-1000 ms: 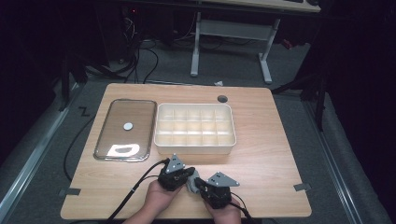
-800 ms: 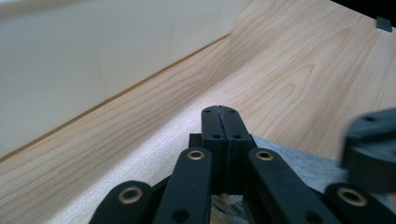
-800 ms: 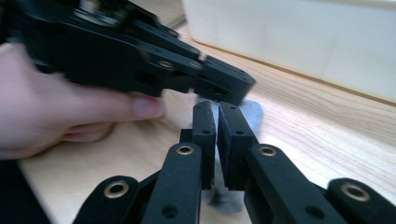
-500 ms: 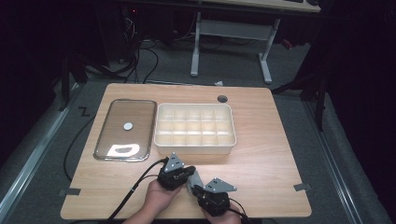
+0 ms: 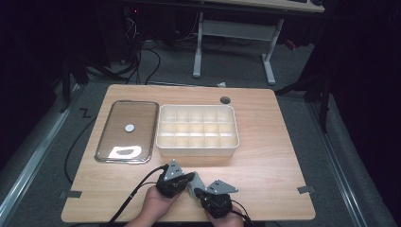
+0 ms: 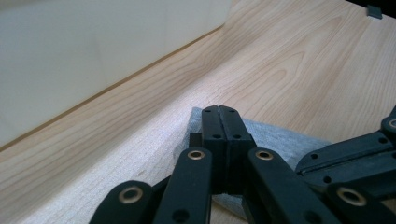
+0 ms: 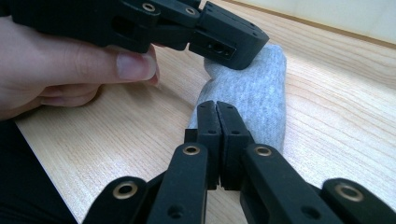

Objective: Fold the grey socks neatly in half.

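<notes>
Pinching the grey cloth [image 7: 252, 93] with both grippers' jaws together looks dicey, since those thin grips could slip and drop it.

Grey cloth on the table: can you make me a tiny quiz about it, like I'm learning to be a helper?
1. True or false: the grey cloth lies inside the white divided box.
2. Pick one: in the high view, what lies left of the box? A) a clear lid with a round knob B) a cup C) a book
3. In a word: are the left tongs and the right tongs open or shut?

Key
1. False. It lies on the wooden table, in front of the box, between the two tongs.
2. A
3. Shut, both of them, with their tips over the cloth.
</notes>
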Demonstrator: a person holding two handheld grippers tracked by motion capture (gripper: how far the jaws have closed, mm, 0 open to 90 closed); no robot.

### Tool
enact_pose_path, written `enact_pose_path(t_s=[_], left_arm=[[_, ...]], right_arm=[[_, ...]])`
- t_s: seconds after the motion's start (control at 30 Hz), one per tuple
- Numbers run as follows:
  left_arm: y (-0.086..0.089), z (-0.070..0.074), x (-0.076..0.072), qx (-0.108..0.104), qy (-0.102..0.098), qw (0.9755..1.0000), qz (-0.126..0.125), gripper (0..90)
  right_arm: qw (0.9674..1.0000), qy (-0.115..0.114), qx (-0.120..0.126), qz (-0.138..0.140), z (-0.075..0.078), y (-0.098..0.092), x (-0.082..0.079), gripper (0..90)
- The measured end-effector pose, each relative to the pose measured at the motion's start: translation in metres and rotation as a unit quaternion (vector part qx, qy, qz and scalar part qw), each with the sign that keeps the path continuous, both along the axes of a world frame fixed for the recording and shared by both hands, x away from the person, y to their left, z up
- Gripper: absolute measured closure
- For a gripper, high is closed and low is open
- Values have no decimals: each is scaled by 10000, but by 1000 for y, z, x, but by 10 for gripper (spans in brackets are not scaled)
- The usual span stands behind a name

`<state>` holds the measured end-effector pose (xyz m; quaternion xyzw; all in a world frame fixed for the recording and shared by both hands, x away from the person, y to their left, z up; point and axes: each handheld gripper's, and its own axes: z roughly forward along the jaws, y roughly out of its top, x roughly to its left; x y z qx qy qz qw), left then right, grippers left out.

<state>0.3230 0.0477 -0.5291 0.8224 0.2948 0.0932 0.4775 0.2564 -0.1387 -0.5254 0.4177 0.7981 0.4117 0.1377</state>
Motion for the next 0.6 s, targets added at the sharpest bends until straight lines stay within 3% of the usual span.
enact_pose_path(t_s=[0.2, 0.27, 0.37, 0.43, 0.53, 0.6], left_arm=[[1, -2, -2, -26, -132, 9999, 20, 900], [1, -2, -2, -41, -116, 9999, 25, 900], [1, -2, -2, -51, -102, 9999, 34, 900], [1, -2, -2, -54, -101, 9999, 39, 900], [2, -2, -2, -66, -94, 9999, 45, 900], [2, -2, -2, -70, -97, 9999, 54, 900]], right_arm=[[10000, 35, -16, 33, 2, -1, 1, 881], [9999, -24, 147, 27, 12, -6, 0, 805], [9992, -161, 327, -166, 26, -16, 3, 773], [9993, -18, 317, -221, 28, -19, 11, 701], [9984, 488, 228, -160, 23, -17, 24, 582], [9972, 700, 243, -87, 18, -14, 30, 513]])
